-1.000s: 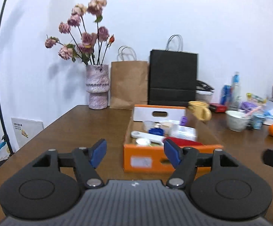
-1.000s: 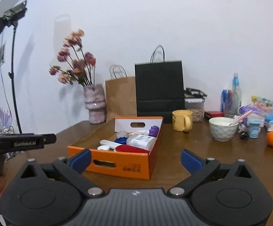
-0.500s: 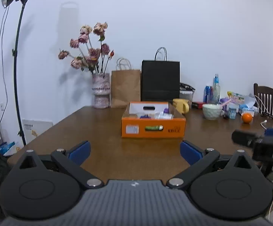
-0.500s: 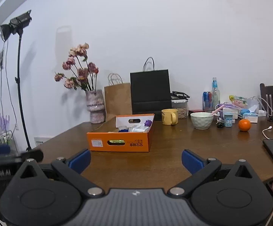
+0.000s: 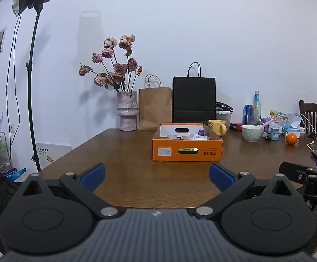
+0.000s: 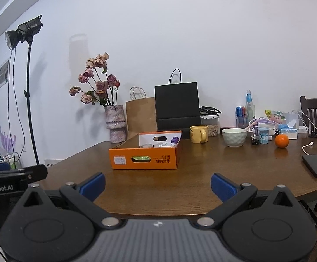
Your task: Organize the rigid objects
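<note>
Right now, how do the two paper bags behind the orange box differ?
The black bag is taller and wider than the brown bag. The black bag has thin dark handles; the brown bag has pale ones. The black bag stands right of the brown bag, directly behind the orange box. Both stand upright against the wall.

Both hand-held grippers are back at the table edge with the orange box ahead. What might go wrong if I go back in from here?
1. The yellow mug and white bowl stand just right of the orange box; a wide swing by the right hand-held gripper may knock them.
2. The phone and its cable lie near the table edge on the right and could snag.
3. The left hand-held gripper and the right are close side by side, both open and empty; they may collide.
</note>
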`<state>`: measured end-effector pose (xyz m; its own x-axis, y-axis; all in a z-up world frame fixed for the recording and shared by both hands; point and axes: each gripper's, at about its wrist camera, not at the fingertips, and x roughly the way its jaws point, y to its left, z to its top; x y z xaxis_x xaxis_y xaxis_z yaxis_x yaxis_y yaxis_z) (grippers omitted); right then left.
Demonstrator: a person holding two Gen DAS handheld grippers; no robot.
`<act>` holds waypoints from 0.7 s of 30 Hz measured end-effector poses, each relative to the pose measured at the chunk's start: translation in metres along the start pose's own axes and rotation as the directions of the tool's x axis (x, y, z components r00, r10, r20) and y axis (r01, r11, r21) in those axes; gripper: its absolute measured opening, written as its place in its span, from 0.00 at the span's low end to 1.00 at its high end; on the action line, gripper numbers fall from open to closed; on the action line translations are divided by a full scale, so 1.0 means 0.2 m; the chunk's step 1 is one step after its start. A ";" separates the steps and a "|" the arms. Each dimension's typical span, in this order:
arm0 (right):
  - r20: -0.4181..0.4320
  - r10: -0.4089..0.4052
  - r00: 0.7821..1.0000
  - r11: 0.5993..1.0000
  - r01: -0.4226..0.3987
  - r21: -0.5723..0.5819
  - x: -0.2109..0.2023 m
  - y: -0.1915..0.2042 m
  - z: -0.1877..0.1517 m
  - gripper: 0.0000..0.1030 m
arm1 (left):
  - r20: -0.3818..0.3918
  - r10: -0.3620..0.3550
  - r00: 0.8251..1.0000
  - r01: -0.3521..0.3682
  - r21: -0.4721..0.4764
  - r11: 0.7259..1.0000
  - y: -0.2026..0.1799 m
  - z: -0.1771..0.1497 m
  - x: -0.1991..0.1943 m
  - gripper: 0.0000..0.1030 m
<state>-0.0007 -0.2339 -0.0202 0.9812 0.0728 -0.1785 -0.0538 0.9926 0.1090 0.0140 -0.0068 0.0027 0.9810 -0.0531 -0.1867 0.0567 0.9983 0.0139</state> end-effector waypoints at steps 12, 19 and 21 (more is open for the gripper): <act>-0.014 0.001 1.000 1.000 -0.001 0.001 0.02 0.00 0.00 1.00 | 0.008 -0.001 1.000 0.001 0.004 1.000 0.00 0.00 -0.01 1.00; -0.019 0.001 1.000 1.000 -0.001 0.000 0.03 -0.01 0.01 1.00 | 0.009 -0.001 1.000 0.000 0.005 1.000 0.00 0.00 -0.01 1.00; -0.017 0.000 1.000 1.000 0.000 0.001 0.03 -0.01 0.01 1.00 | 0.009 -0.001 1.000 0.001 0.007 1.000 -0.01 0.00 -0.01 1.00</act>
<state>0.0062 -0.2360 -0.0197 0.9779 0.0744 -0.1956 -0.0534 0.9925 0.1102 0.0114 -0.0079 0.0025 0.9826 -0.0547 -0.1775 0.0593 0.9980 0.0204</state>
